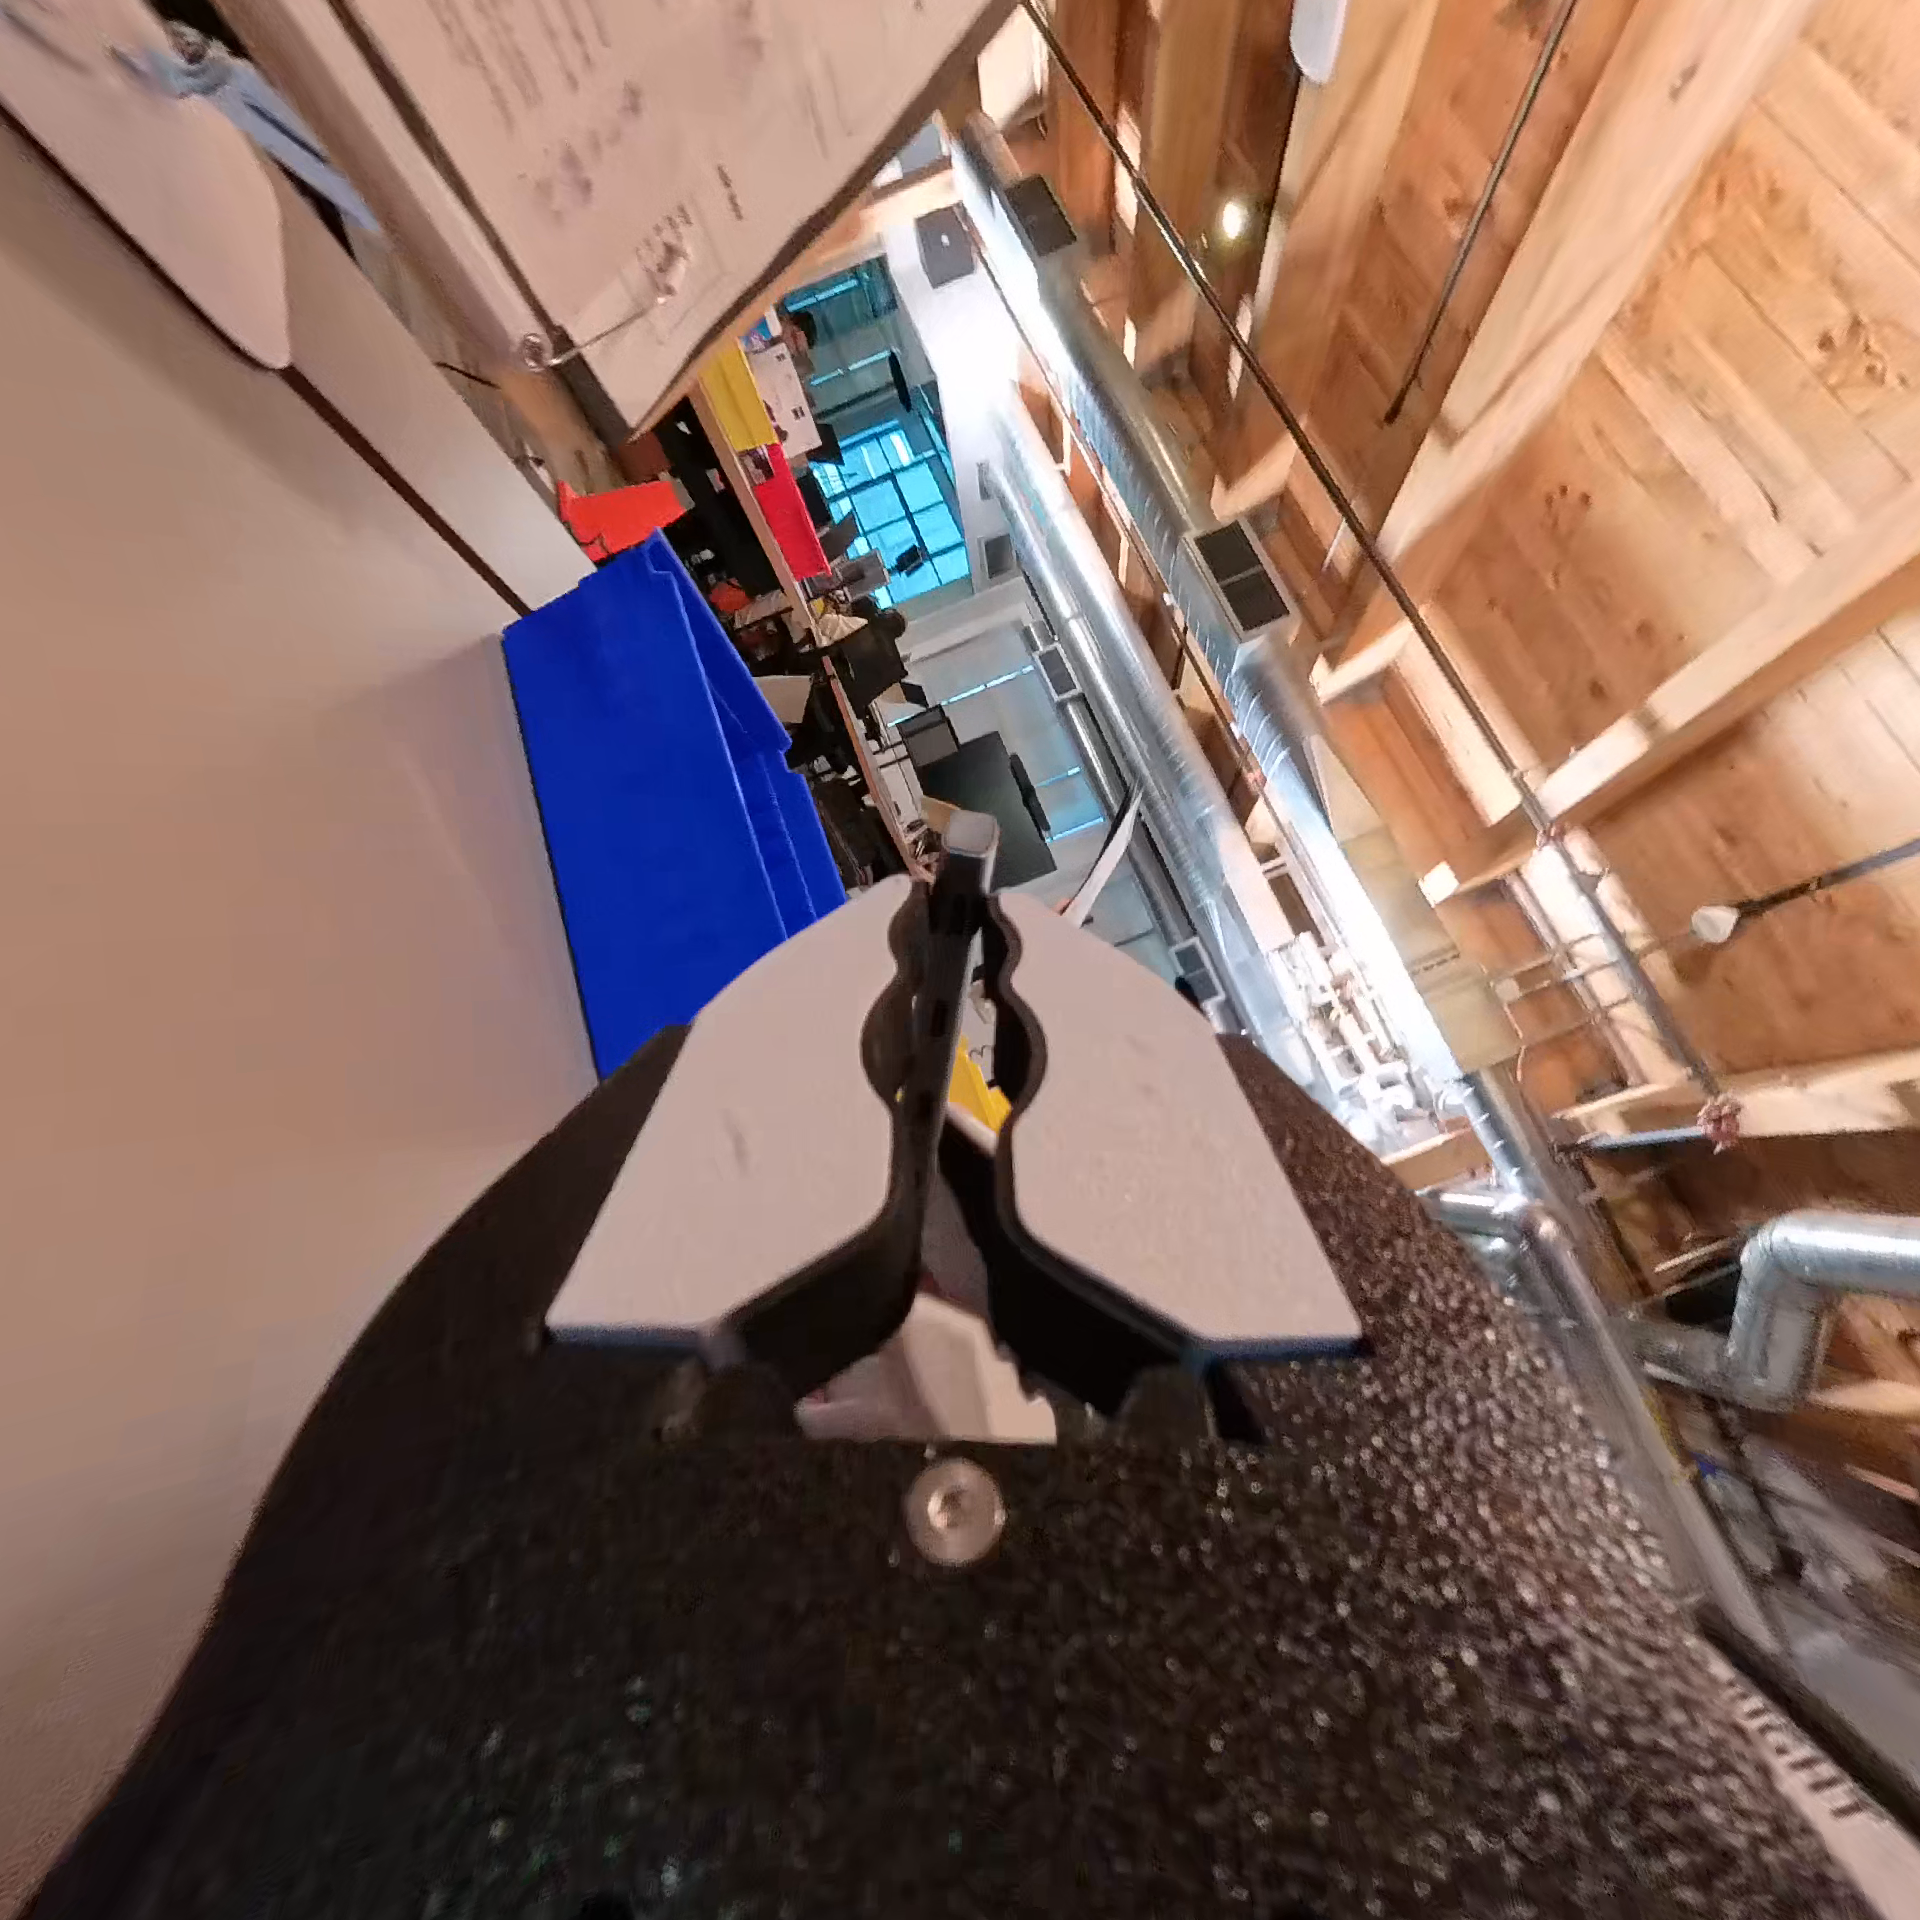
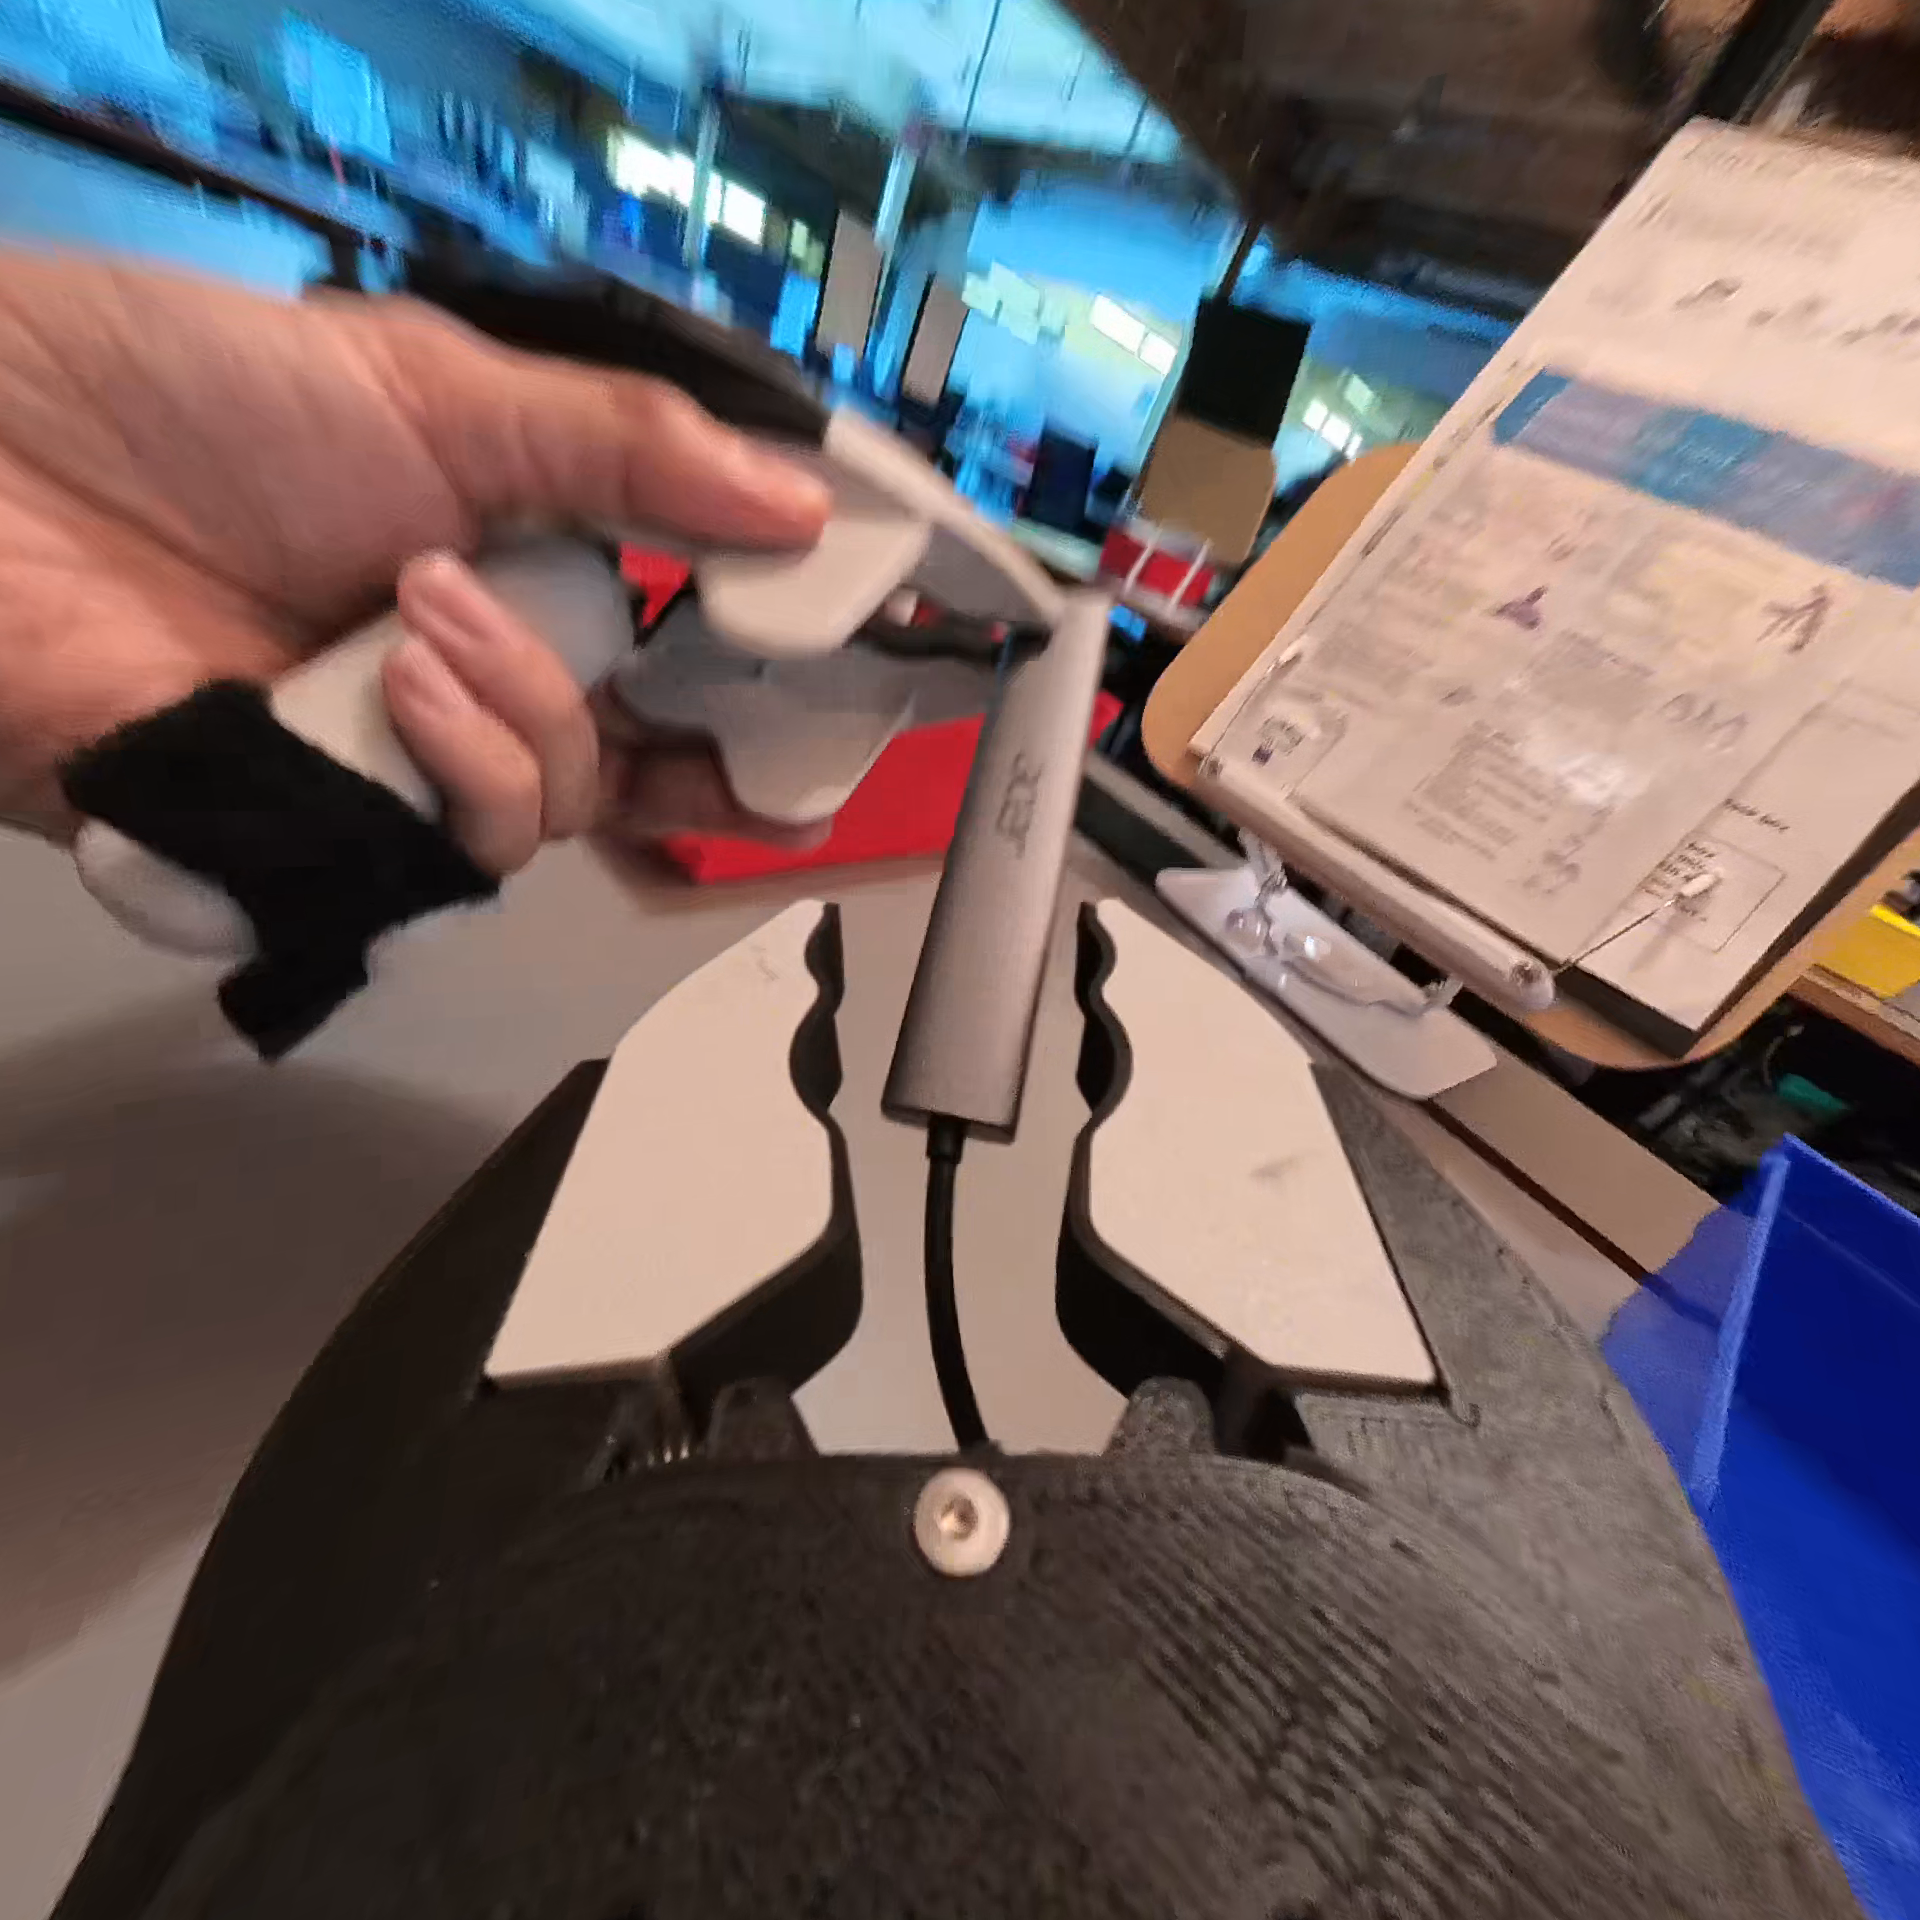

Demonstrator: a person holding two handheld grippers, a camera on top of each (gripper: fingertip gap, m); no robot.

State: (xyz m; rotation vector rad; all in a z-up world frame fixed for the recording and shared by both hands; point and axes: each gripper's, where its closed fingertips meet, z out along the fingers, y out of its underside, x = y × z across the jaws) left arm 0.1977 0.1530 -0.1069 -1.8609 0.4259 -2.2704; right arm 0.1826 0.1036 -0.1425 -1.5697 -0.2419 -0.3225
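**Hub pinched by left, hanging between open right fingers**

Slim grey hub [image 2: 987,883] held clear of the table [image 2: 208,1143], tilted a little off upright, with a black cable [image 2: 951,1278] trailing from its lower end back toward the right gripper's body. Gripped at its far, upper end by the left gripper [image 2: 1039,623], itself clasped in a hand [image 2: 312,499]. Seen edge-on in the left wrist view as a thin dark strip with a pale tip [image 1: 940,997], with the left gripper [image 1: 951,904] clenched on its flat faces.

Right gripper [image 2: 956,914] spread wide, one finger to each side of the hub's lower half, with a gap on both sides and no contact visible.

Around: a stand of papers [image 2: 1558,644] to the right on the table, a blue bin [image 2: 1808,1403] at the right edge, something red behind the hand, and a blurred workshop beyond.

Handling, as a judgement: probably light and rigid, with a metal-looking shell and smooth faces likely to slip or pivot under a tip-only pinch. Firmest hold likely across the broad flat faces near mid-body. Cable limp, a poor place to grip, and strain at its joint best avoided.
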